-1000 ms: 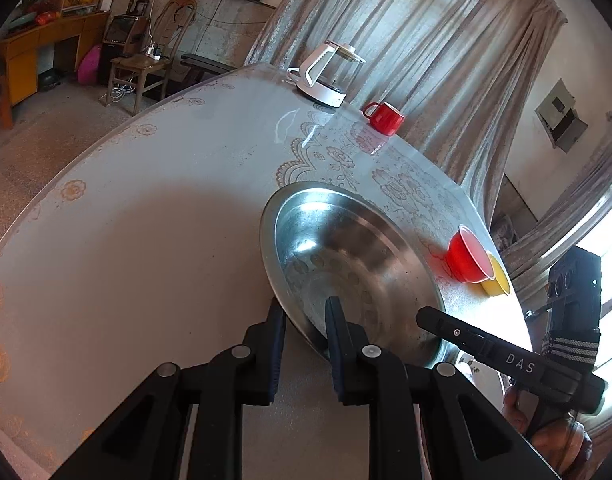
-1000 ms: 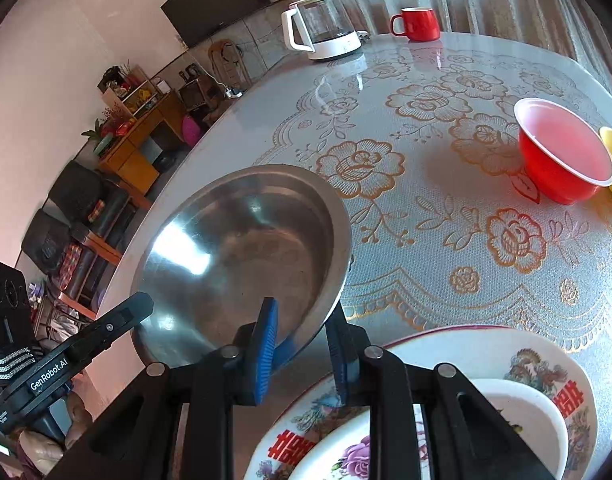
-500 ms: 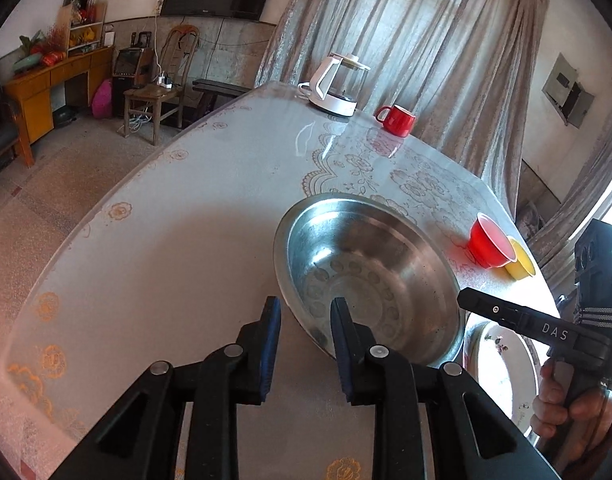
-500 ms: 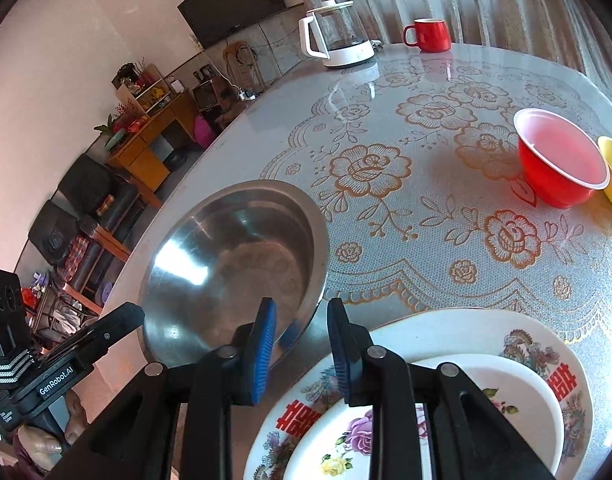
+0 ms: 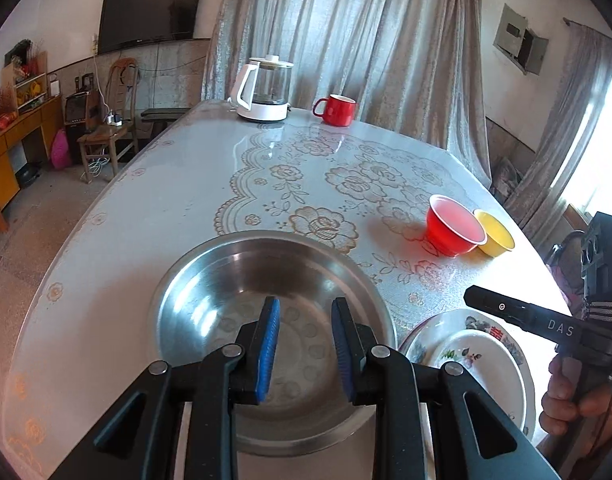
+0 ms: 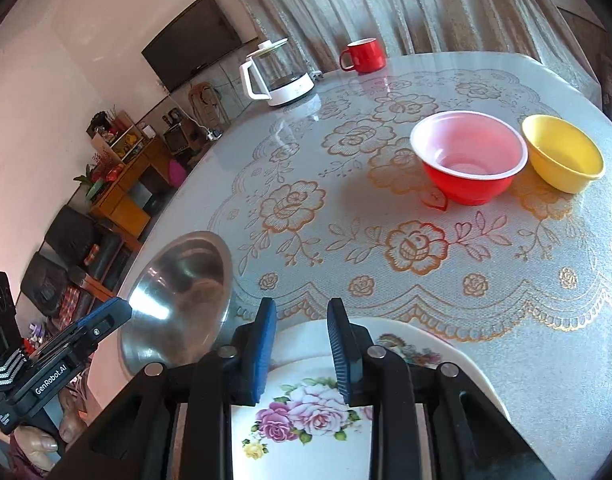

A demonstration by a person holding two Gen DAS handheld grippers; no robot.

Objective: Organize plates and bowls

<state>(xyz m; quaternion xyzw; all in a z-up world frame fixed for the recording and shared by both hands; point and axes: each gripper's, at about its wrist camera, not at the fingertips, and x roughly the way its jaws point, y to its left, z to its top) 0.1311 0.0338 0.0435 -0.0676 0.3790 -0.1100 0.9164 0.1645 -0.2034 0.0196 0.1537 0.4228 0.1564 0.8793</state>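
Note:
A large steel bowl (image 5: 242,280) rests on the table near its front edge; it also shows in the right wrist view (image 6: 182,280). My left gripper (image 5: 305,340) hangs open and empty above the bowl's inside. To the right, a small floral plate (image 5: 482,364) lies on a larger floral plate (image 5: 420,344). My right gripper (image 6: 301,344) is open and empty over these plates (image 6: 306,412). A red bowl (image 6: 468,164) and a yellow bowl (image 6: 562,156) stand side by side farther back.
A white-based glass kettle (image 5: 264,88) and a red mug (image 5: 336,109) stand at the table's far edge. The table (image 5: 154,208) has a lace-patterned cover. Chairs and a wooden cabinet stand on the floor to the left.
Both grippers let go of the steel bowl's rim, opened and pulled back. The bowl now lies flat on the table. The right gripper moved right, over the plates.

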